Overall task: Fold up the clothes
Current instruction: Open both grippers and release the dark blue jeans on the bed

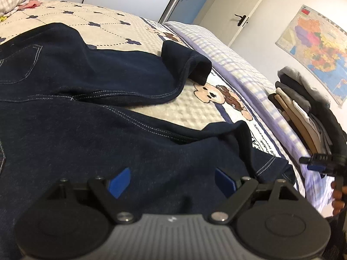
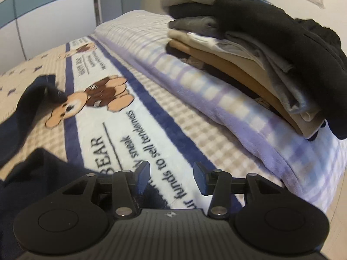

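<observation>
Left wrist view: left gripper [image 1: 172, 179] hovers low over the dark jeans [image 1: 86, 130], jaws spread wide and empty; the jeans lie spread on the bear-print blanket [image 1: 195, 106], both legs apart and one hem flipped, so by my reading no fold is made on them yet. Right wrist view: right gripper [image 2: 171, 177] part open, nothing between its pads, above the blanket's edge with jeans cloth at lower left; a stack of folded clothes [image 2: 249, 49] sits on the checked quilt [image 2: 216, 108], so earlier items look done.

Both grippers, left gripper [image 1: 172, 182] and right gripper [image 2: 171, 178], are built in black. Blue pads [image 1: 120, 182] are fitted to the fingers. Silver screws are set in the linkages.
</observation>
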`<action>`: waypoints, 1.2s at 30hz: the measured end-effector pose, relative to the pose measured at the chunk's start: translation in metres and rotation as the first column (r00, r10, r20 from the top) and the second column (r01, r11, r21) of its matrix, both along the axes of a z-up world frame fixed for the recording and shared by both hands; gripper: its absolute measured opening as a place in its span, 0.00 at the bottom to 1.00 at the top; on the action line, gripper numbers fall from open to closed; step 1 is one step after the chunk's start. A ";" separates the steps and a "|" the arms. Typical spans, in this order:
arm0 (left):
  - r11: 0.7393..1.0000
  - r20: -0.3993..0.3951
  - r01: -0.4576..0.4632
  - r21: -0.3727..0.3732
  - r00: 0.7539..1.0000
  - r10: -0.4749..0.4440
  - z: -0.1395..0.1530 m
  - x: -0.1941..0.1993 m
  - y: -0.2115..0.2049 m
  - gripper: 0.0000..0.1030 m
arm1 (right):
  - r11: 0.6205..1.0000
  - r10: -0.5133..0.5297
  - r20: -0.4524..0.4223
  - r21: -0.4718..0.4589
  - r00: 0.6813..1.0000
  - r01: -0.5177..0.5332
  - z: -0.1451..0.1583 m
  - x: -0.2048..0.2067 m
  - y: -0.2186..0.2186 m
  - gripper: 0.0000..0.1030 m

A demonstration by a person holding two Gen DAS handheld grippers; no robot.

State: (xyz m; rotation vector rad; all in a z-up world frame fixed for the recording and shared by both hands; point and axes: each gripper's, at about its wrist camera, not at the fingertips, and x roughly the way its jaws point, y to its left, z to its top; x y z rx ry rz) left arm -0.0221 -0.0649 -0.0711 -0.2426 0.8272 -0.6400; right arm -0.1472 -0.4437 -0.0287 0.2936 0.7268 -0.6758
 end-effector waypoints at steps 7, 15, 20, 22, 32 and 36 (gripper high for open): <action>1.000 0.035 -0.013 0.010 0.999 0.013 0.006 -0.010 0.005 0.84 | 0.996 0.081 0.038 0.036 0.996 -0.082 0.008 0.030 0.007 0.48; 0.999 0.095 -0.011 0.036 0.995 0.007 0.011 -0.016 0.013 0.85 | 0.945 0.304 0.091 0.094 0.948 -0.312 -0.001 0.078 0.021 0.51; 0.999 0.056 -0.026 0.043 0.998 0.024 0.001 -0.009 0.017 0.85 | 0.890 0.443 0.080 0.081 0.893 -0.449 -0.006 0.088 0.047 0.54; 0.998 0.055 -0.024 0.052 0.998 0.021 -0.002 -0.007 0.017 0.85 | 0.863 0.501 0.027 0.066 0.865 -0.501 -0.012 0.090 0.063 0.54; 0.997 0.054 -0.007 0.072 0.999 0.003 -0.001 -0.007 0.014 0.85 | 0.673 0.731 -0.113 -0.045 0.673 -0.738 -0.016 0.058 0.113 0.54; 0.997 0.049 -0.010 0.072 0.999 0.006 -0.001 -0.008 0.013 0.85 | 0.631 0.754 -0.205 -0.037 0.624 -0.775 -0.035 0.058 0.121 0.52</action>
